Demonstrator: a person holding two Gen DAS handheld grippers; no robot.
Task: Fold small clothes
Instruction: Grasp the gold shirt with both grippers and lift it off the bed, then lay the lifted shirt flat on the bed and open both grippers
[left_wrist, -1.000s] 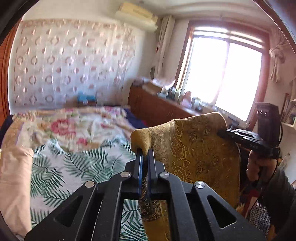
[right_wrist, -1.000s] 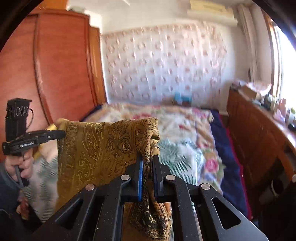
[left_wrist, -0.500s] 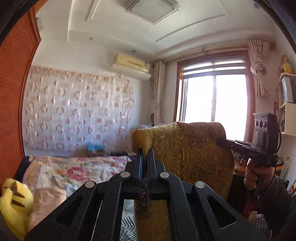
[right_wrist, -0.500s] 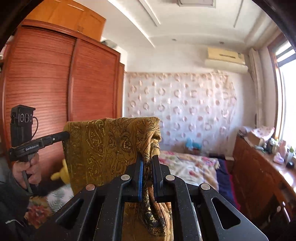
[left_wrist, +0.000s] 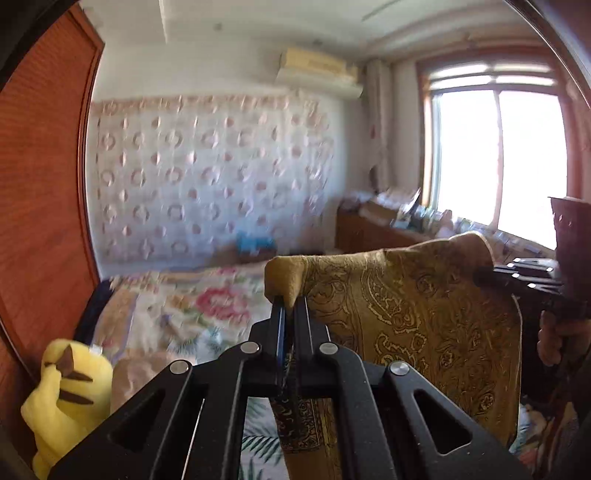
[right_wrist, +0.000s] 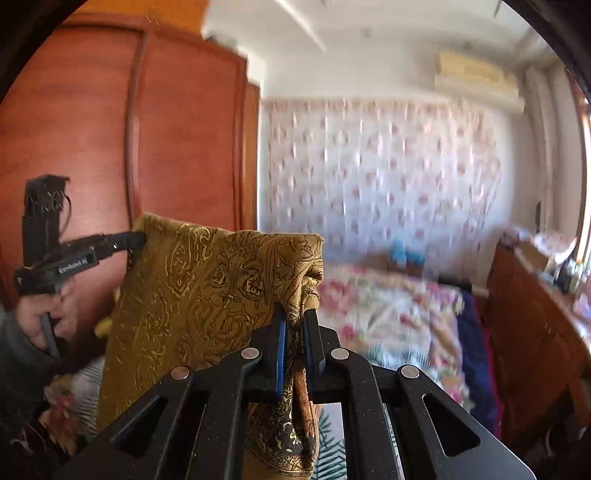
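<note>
Bedroom, daylight from a window on the right wall; both views are motion-blurred. At far left stands a red-brown wooden wardrobe. Below it, at the near left corner of the bed, sits a yellow plush toy beside a peach pillow. The bed carries a floral and palm-leaf cover. Behind it a white patterned cloth covers the wall, with an air conditioner mounted above.

Held in the air over the near part of the bed: a mustard-gold paisley cloth, stretched by its two upper corners and hanging down.

Left gripper: jaws together, clamped on the cloth's left upper corner, a bunched fold sticking up above the tips. Right gripper: jaws together on the opposite upper corner, fabric gathered between them and trailing below. In each wrist view the other gripper shows at the far corner of the cloth, with a hand around its grip.

A wooden sideboard with clutter runs beneath the window at right.
</note>
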